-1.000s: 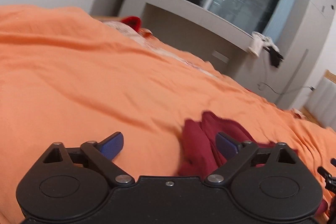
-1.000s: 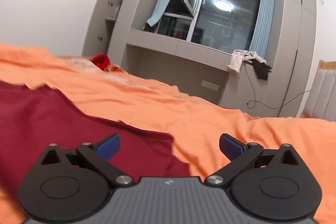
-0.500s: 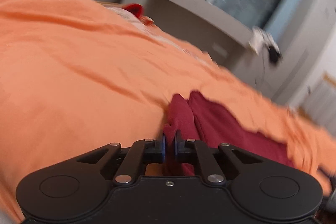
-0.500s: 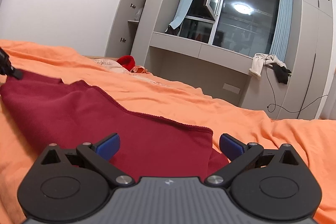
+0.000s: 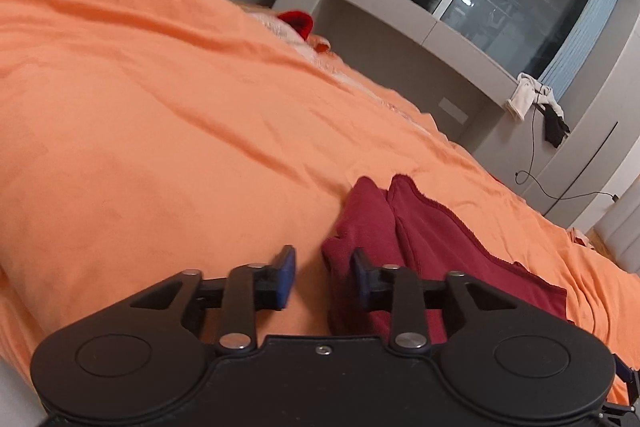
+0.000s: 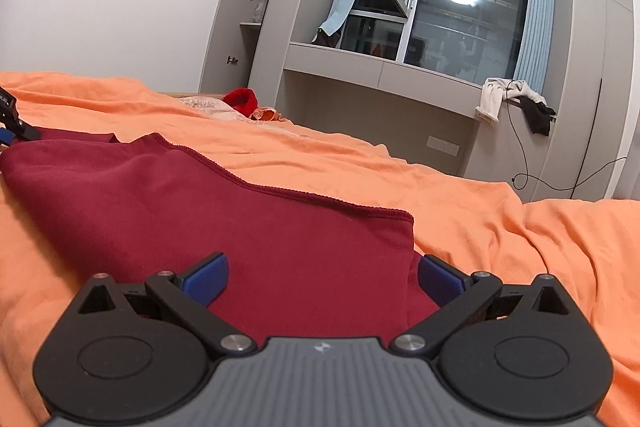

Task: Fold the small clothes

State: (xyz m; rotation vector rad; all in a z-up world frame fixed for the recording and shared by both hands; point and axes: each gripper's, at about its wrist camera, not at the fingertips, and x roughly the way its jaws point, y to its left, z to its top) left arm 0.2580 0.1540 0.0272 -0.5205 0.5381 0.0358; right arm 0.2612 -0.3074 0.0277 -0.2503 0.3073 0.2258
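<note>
A dark red garment (image 5: 424, 231) lies flat on the orange bedspread (image 5: 160, 131). In the left wrist view my left gripper (image 5: 322, 277) sits at the garment's near left corner. Its jaws are opening, and the bunched edge of the cloth lies between the blue pads (image 5: 286, 273), beside the right one, with the left pad clear of it. In the right wrist view the same garment (image 6: 224, 211) spreads out ahead. My right gripper (image 6: 324, 277) stands wide open over the garment's near right corner, with cloth between its fingers but not pinched.
A bright red item (image 6: 240, 101) and pale clothes lie at the far end of the bed. Beyond it stand a grey built-in shelf and window (image 6: 460, 23), with clothes (image 6: 512, 99) and a cable hanging from the ledge. Orange bedding stretches to the left and right.
The left gripper shut on the garment's corner half a second ago and has now parted its jaws. The right gripper stayed open while the garment came to lie spread under it.
</note>
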